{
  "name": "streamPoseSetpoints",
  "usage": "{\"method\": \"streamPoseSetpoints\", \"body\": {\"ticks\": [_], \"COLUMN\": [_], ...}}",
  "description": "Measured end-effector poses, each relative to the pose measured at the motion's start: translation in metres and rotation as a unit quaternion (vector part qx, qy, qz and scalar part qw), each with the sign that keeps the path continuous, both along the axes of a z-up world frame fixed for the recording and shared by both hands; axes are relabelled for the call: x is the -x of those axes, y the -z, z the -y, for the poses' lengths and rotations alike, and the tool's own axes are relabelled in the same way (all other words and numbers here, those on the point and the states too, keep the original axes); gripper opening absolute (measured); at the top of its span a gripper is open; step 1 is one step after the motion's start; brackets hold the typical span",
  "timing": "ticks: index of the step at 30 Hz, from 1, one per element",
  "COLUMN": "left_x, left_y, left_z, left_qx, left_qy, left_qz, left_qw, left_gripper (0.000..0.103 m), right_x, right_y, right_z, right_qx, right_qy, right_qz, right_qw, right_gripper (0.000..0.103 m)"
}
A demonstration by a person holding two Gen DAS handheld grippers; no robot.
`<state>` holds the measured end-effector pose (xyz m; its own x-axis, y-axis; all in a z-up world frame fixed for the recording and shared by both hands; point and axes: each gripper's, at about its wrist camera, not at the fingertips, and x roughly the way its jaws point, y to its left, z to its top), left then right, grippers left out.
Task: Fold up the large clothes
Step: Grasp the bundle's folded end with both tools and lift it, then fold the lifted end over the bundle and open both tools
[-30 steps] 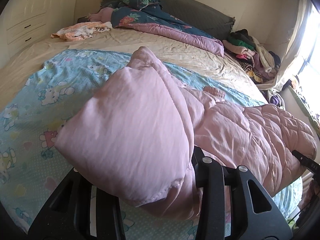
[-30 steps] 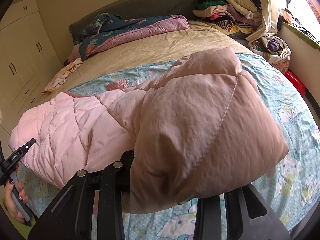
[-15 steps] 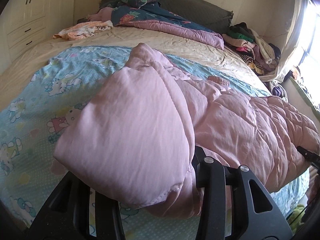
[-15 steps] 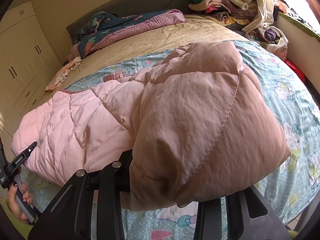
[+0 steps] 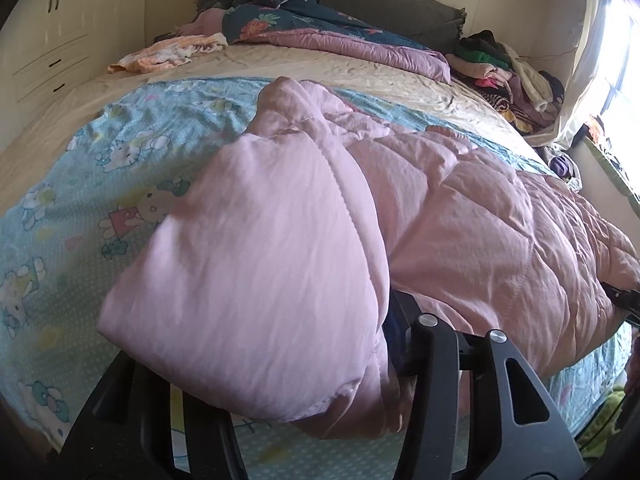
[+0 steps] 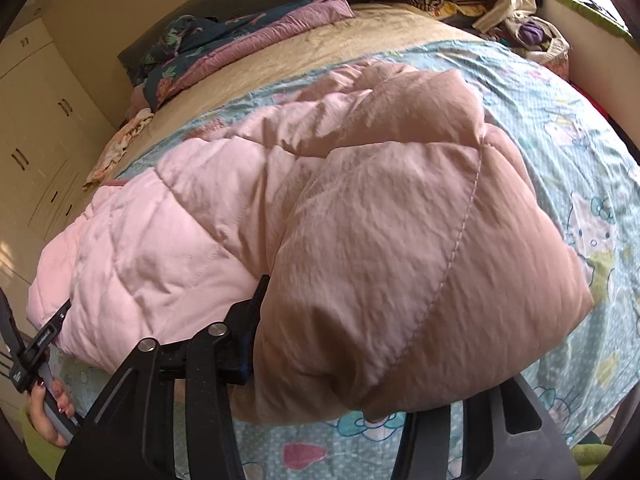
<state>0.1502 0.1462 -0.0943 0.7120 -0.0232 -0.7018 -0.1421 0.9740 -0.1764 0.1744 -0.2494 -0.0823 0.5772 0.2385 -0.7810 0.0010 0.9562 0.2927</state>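
Both grippers have sunk toward the bed (image 5: 280,68), lowering the pink quilted jacket (image 5: 460,208) onto the cartoon sheet (image 5: 132,148).
Left gripper (image 5: 276,412) and right gripper (image 6: 352,400) each have jaws opening, a puffy jacket fold between them; whether the pads press is hidden. A hand (image 6: 48,412) holds the left gripper's handle.

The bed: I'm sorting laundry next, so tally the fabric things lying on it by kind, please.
Pink quilted coat: 1
Cartoon-print sheet: 1
Floral quilt with purple lining: 1
Small peach-and-white cloth: 1
Heap of mixed clothes: 1, pieces too jumbled to count
Total: 5
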Motion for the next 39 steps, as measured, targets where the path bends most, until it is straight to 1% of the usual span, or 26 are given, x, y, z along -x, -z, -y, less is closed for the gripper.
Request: {"method": "streamPoseSetpoints", "body": {"ticks": [5, 10, 12, 15, 19, 24, 27, 29, 34, 36, 39], "left_x": [0.002, 0.003, 0.004, 0.004, 0.005, 0.014, 0.015, 0.014, 0.012, 0.009, 0.006], "left_y": [0.005, 0.005, 0.005, 0.005, 0.005, 0.004, 0.007, 0.009, 0.015, 0.018, 0.021], "left_z": [0.002, 0.002, 0.001, 0.001, 0.000, 0.000, -0.002, -0.003, -0.004, -0.006, -0.009], "left_qx": [0.000, 0.002, 0.002, 0.004, 0.004, 0.002, 0.004, 0.006, 0.007, 0.008, 0.017], "left_qy": [-0.007, -0.008, -0.010, -0.011, -0.011, -0.012, -0.015, -0.015, -0.020, -0.023, -0.026], "left_qz": [-0.004, -0.010, -0.011, -0.012, -0.014, -0.015, -0.017, -0.019, -0.024, -0.026, -0.029], "left_qw": [1.0000, 0.9999, 0.9999, 0.9999, 0.9998, 0.9998, 0.9997, 0.9997, 0.9995, 0.9994, 0.9991], "left_gripper": [0.045, 0.046, 0.047, 0.048, 0.049, 0.053, 0.055, 0.056, 0.062, 0.066, 0.069], "right_x": [-0.008, -0.004, -0.001, 0.007, 0.021, 0.038, 0.031, 0.024, 0.009, 0.004, 0.001], "right_y": [0.017, 0.017, 0.016, 0.015, 0.009, 0.007, 0.015, 0.024, 0.042, 0.045, 0.045], "right_z": [0.004, 0.012, 0.014, 0.018, 0.017, 0.016, 0.011, 0.010, 0.010, 0.007, 0.006], "right_qx": [-0.006, -0.021, -0.025, -0.024, -0.014, -0.009, 0.003, 0.004, -0.012, -0.009, -0.010], "right_qy": [0.013, 0.018, 0.026, 0.030, 0.032, 0.033, 0.031, 0.032, 0.027, 0.022, 0.023], "right_qz": [-0.016, -0.024, -0.028, -0.026, -0.018, -0.014, -0.026, -0.036, -0.054, -0.055, -0.058], "right_qw": [1.000, 0.999, 0.999, 0.999, 0.999, 0.999, 0.999, 0.999, 0.998, 0.998, 0.998], "right_gripper": [0.058, 0.065, 0.074, 0.082, 0.085, 0.087, 0.087, 0.089, 0.090, 0.092, 0.094]}}
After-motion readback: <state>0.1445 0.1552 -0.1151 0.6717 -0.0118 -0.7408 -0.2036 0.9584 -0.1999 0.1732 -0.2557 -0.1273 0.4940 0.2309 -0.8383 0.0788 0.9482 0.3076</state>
